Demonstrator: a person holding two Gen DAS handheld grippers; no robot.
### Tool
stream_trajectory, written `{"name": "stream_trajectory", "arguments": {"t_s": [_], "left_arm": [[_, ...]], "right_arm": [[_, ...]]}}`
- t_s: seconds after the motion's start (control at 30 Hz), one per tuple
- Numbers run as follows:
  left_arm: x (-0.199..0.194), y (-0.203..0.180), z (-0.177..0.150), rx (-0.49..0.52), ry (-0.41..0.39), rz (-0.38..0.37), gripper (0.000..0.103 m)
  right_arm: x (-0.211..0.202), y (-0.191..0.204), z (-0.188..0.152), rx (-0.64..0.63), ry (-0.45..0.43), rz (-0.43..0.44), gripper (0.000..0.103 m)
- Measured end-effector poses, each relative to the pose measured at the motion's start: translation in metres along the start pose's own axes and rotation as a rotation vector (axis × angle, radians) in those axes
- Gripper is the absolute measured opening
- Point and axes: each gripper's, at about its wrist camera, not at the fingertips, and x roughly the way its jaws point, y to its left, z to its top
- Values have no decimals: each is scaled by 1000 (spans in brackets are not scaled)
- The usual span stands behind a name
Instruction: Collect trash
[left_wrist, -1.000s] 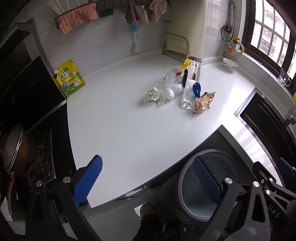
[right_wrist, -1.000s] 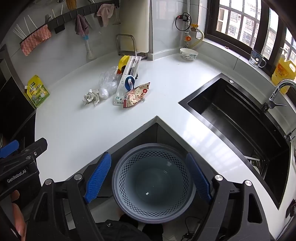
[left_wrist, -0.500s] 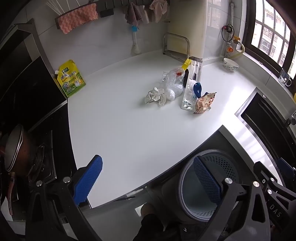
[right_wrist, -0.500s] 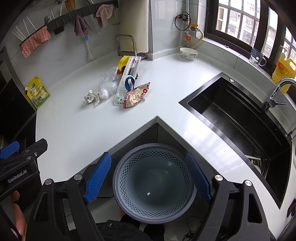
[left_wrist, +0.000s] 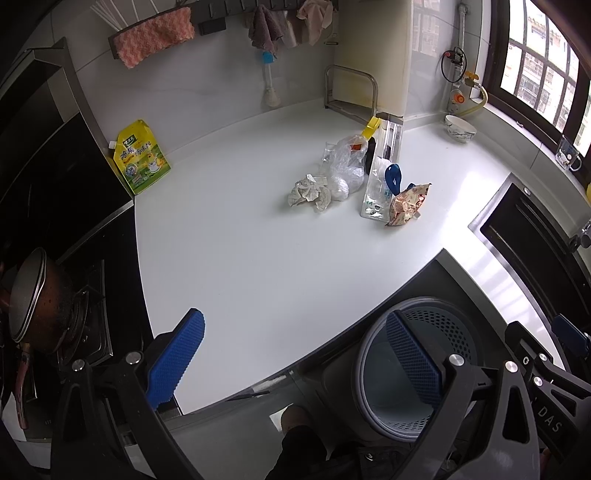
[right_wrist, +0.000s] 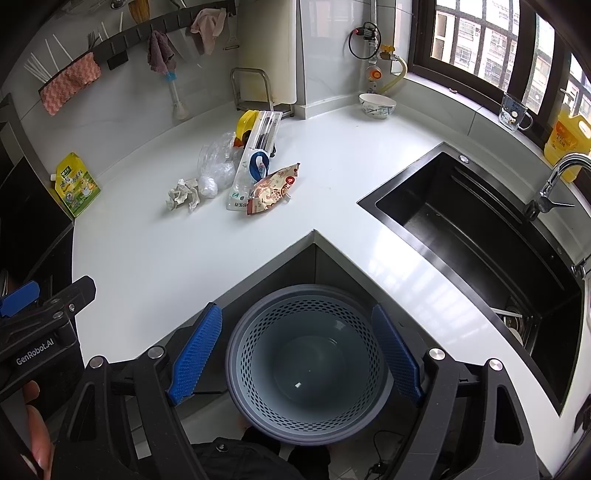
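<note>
A small heap of trash lies mid-counter: crumpled paper (left_wrist: 308, 191) (right_wrist: 183, 194), a clear plastic bag (left_wrist: 345, 168) (right_wrist: 216, 164), a clear wrapper with a blue scoop (left_wrist: 380, 188) (right_wrist: 255, 173) and a patterned snack packet (left_wrist: 406, 203) (right_wrist: 273, 190). A grey perforated waste bin (right_wrist: 308, 362) (left_wrist: 413, 365) stands on the floor in the counter's inner corner. My left gripper (left_wrist: 295, 363) is open over the counter's front edge, far from the heap. My right gripper (right_wrist: 295, 354) is open above the bin, holding nothing.
A yellow pouch (left_wrist: 142, 158) leans at the left by the black hob, where a pan (left_wrist: 37, 299) sits. A black sink (right_wrist: 480, 236) with a tap is at the right. A bowl (right_wrist: 376, 105), a rack and a yellow bottle (right_wrist: 565, 136) stand at the back.
Both grippers have barely drifted; the views shift only slightly. Nothing was picked up or released.
</note>
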Motion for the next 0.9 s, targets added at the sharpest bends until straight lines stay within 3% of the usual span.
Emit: {"name": "stream_trajectory", "arguments": {"t_s": [0.9], "left_arm": [[-2, 0, 1, 0, -1, 2, 97]], "right_arm": [[-1, -1, -1, 3, -1, 6, 80]]}}
